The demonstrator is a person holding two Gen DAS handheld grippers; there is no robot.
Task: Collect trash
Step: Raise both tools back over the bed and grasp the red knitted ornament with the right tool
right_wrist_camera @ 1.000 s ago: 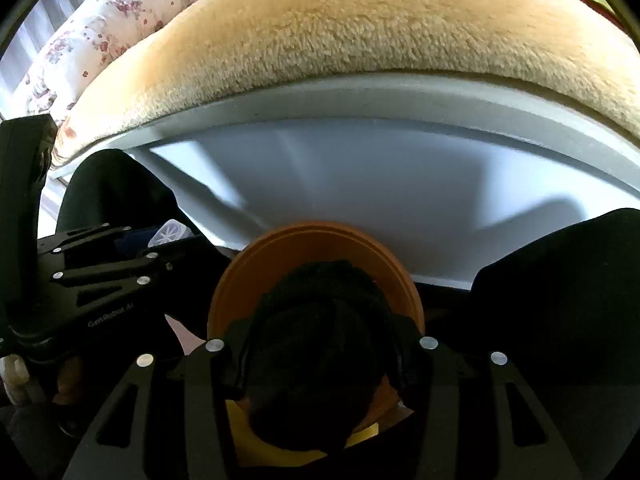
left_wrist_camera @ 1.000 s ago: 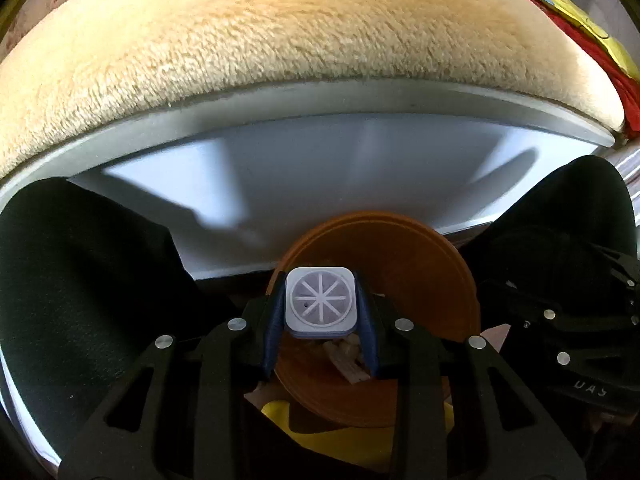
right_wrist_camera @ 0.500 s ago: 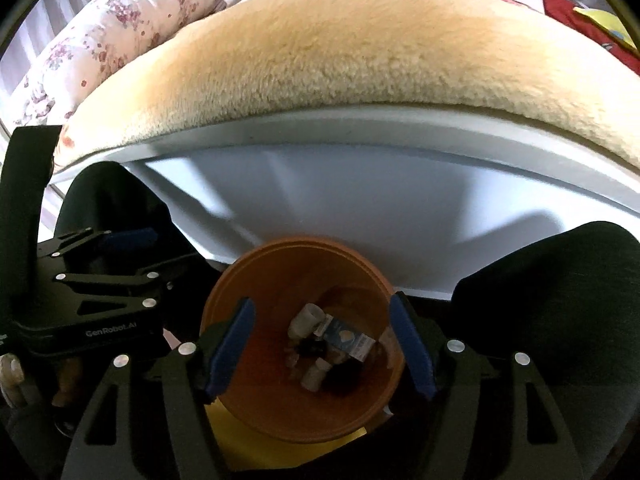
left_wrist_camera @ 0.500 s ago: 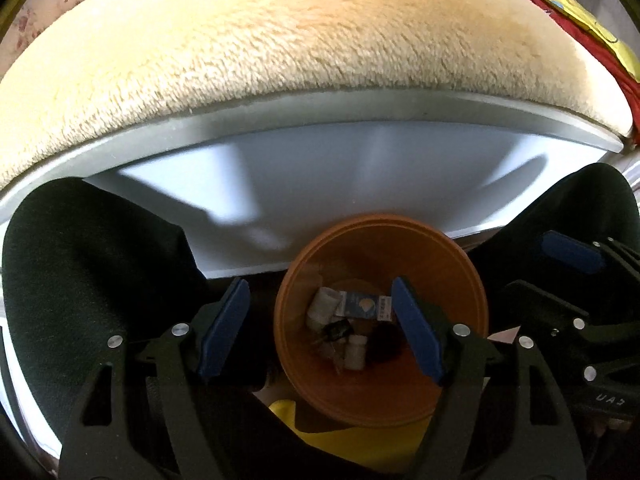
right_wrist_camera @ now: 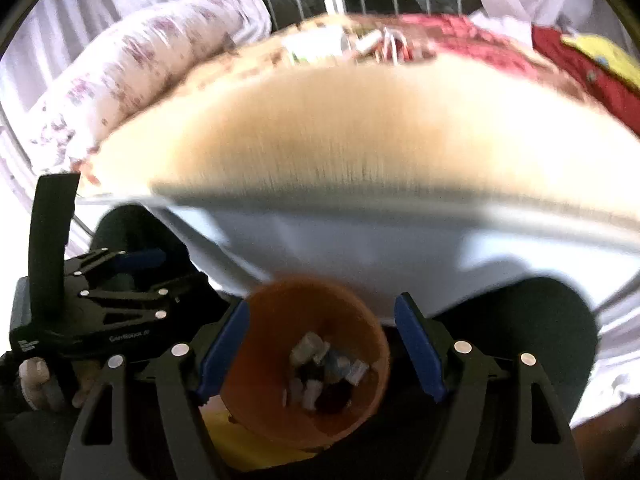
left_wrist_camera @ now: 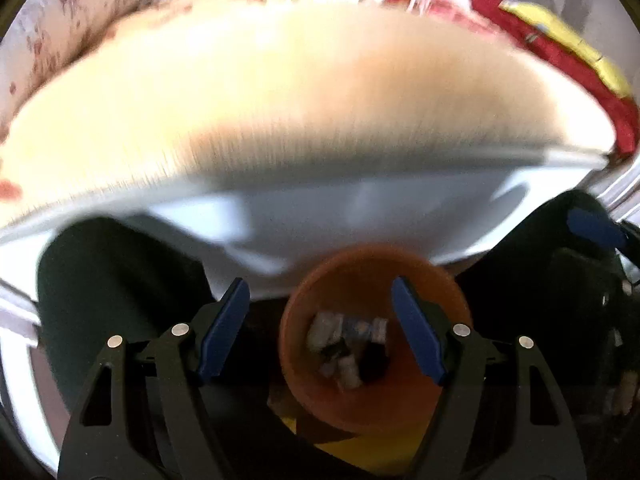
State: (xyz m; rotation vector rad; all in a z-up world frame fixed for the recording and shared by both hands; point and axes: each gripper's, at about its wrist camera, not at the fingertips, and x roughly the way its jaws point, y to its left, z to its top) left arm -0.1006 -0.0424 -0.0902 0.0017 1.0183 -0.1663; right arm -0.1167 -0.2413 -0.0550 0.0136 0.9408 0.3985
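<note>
An orange round bin (left_wrist_camera: 376, 344) stands on the floor below me, also in the right wrist view (right_wrist_camera: 308, 364). Several pieces of trash (left_wrist_camera: 348, 344) lie inside it: small white pieces, a blue-and-white packet and a dark lump (right_wrist_camera: 320, 372). My left gripper (left_wrist_camera: 320, 328) is open and empty, above the bin's left part. My right gripper (right_wrist_camera: 320, 348) is open and empty, straddling the bin from above. The left gripper also shows at the left of the right wrist view (right_wrist_camera: 132, 276).
A bed with a tan fleece blanket (left_wrist_camera: 280, 92) and a grey-white frame (right_wrist_camera: 380, 240) rises just beyond the bin. A flowered pillow (right_wrist_camera: 132, 68) lies at its left, red and yellow cloth (left_wrist_camera: 560, 52) at its right. Dark trouser legs (left_wrist_camera: 112, 280) flank the bin.
Both grippers opened a second ago and dropped a grey-white square piece and a dark lump into the bin. Since then both have risen and tilted up, so more of the bed shows.
</note>
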